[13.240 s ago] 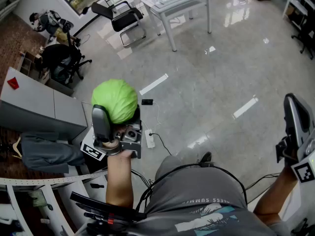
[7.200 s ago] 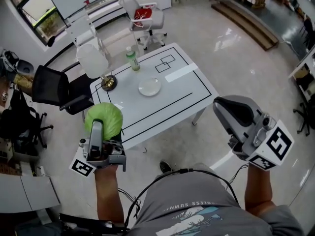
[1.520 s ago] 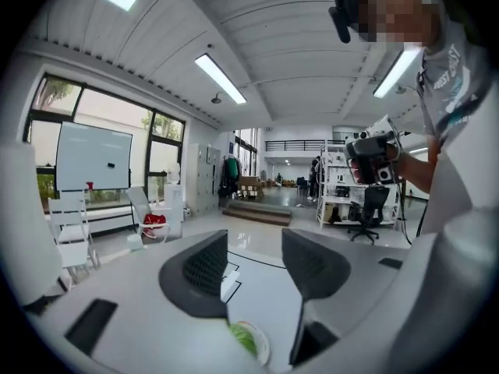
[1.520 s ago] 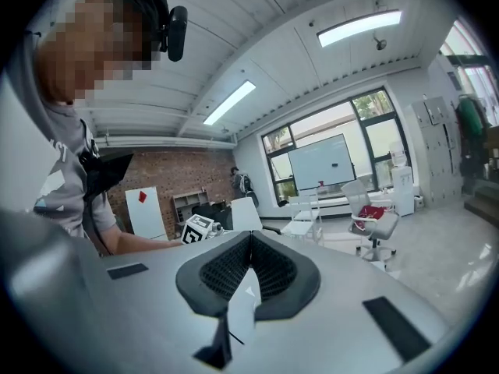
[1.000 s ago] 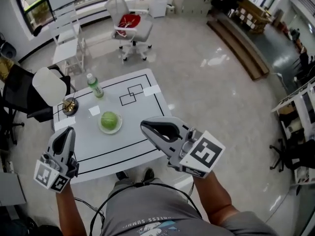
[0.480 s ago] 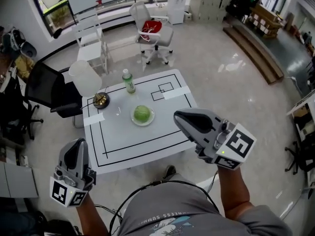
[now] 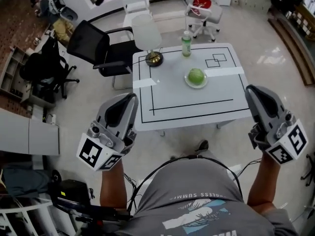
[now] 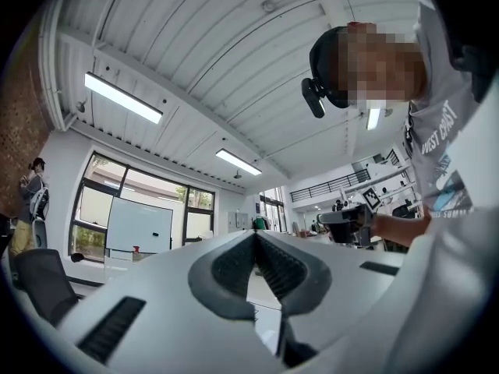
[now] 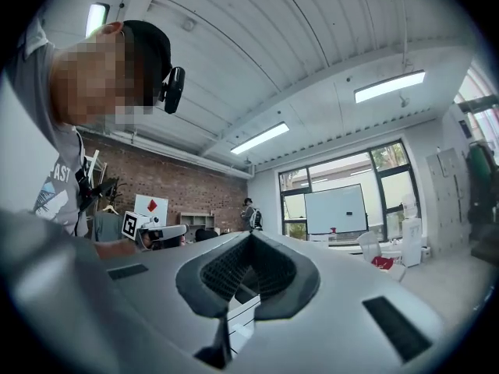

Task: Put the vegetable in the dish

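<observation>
A round green cabbage [image 7: 196,75] lies in a shallow clear dish [image 7: 189,82] on the white table [image 7: 172,107], right of its middle. Both grippers are held in the air at the near side of the table, well short of the dish. My left gripper [image 7: 127,102] hangs off the table's near left corner, and in its own view the left gripper [image 8: 255,234] has its jaws meeting at the tip with nothing between them. My right gripper [image 7: 257,93] is off the near right corner; in its own view the right gripper [image 9: 250,235] is likewise shut and empty.
A green bottle [image 7: 186,37] and a lamp with a white shade [image 7: 146,32] stand at the table's far side. A black office chair [image 7: 98,48] is at the far left and a white chair [image 7: 204,9] behind. Grey cabinets [image 7: 27,136] line the left.
Both grippers have risen and drawn back from the table, and the view has swung so the table sits farther up. The cabbage stays in the dish.
</observation>
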`<state>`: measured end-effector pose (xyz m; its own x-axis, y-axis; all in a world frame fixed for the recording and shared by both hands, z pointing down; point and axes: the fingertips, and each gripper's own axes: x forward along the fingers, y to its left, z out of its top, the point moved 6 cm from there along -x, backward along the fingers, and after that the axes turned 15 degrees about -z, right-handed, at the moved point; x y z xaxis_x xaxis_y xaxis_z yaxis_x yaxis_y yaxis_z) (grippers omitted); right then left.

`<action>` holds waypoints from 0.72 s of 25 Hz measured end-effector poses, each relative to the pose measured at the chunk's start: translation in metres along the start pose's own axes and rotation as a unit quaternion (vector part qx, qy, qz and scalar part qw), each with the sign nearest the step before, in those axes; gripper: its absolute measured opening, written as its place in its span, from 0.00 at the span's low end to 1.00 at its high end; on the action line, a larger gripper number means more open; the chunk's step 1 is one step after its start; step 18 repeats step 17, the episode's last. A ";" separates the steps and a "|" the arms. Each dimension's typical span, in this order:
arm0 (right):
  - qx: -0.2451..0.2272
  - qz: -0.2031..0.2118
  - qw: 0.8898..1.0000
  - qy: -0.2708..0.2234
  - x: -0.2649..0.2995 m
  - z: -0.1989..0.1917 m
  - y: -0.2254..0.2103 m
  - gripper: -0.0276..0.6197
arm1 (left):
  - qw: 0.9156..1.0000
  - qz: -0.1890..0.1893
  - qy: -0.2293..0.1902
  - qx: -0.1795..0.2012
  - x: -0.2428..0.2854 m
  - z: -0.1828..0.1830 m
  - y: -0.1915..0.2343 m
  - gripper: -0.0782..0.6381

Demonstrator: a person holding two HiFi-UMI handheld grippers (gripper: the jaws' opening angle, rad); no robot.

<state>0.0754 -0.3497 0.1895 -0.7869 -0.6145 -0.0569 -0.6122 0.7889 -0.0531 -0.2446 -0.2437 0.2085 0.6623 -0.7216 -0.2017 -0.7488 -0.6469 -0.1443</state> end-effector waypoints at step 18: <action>-0.048 -0.017 0.999 0.006 -0.037 -0.018 0.044 0.05 | 1.000 -0.025 -0.007 -0.003 -0.025 -0.026 -0.031 0.12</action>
